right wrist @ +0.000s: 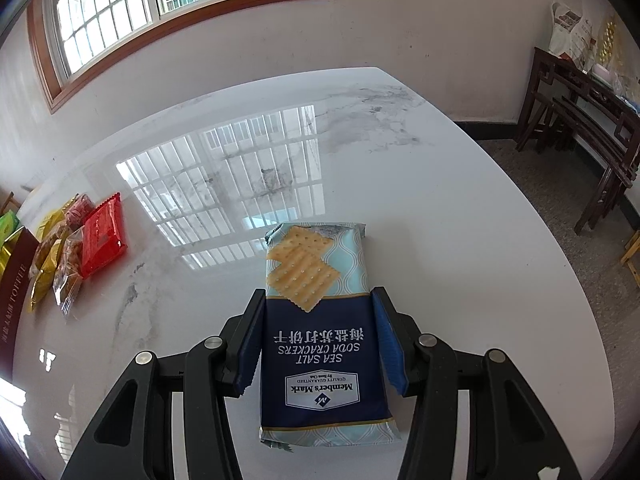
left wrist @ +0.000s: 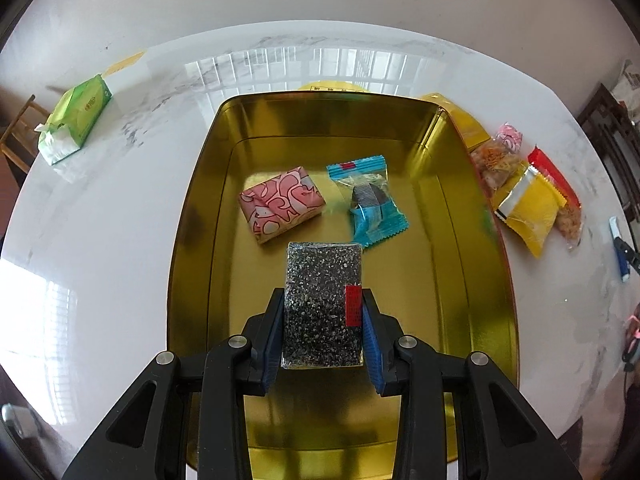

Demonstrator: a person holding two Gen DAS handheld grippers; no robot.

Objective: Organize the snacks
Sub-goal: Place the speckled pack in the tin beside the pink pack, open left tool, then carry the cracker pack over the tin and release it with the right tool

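Note:
My left gripper is shut on a black speckled sesame bar with a red label, held above the gold tin. In the tin lie a pink patterned packet and a blue wrapped snack. My right gripper is shut on a blue pack of soda crackers, held over the white marble table. A red packet and clear bags of snacks lie at the far left of the right wrist view.
A pile of loose snacks, a yellow packet and a red one, lies right of the tin. A green tissue pack sits at the far left. A dark wooden bench stands off the table to the right.

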